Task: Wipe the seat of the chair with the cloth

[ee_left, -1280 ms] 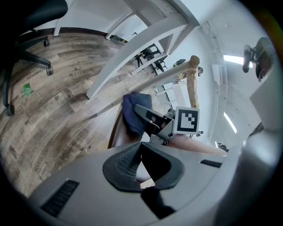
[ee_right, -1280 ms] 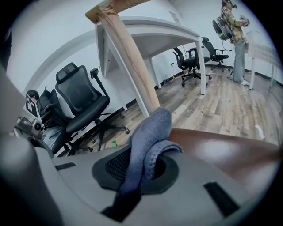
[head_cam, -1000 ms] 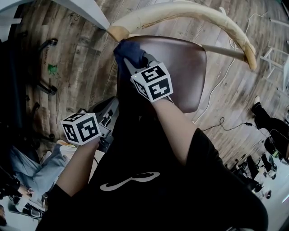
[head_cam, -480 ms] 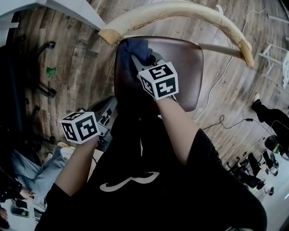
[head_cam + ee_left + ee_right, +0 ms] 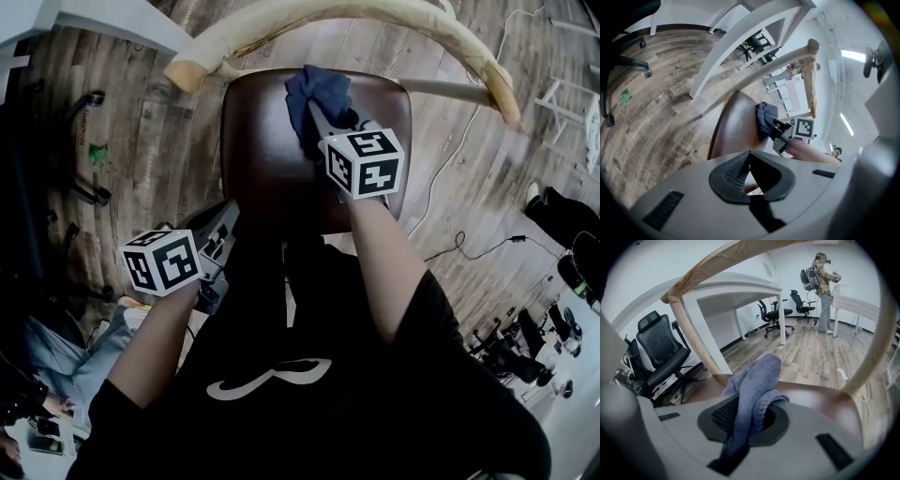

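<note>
Grey-brown wood planks of the office floor [image 5: 141, 159] spread out under the chair, and I had the right gripper [image 5: 743, 420] clamped hard on the crumpled blue cloth [image 5: 757, 380], jaws closed on the fabric with the loose bunch spilling out ahead. That cloth sat pressed onto the glossy dark-brown chair seat [image 5: 262, 159], up toward its back edge, just below the pale curved wooden backrest [image 5: 309, 21]. My left gripper [image 5: 751, 176] hung by the seat's near-left corner, jaws pinched together on nothing, well apart from the cloth.
</note>
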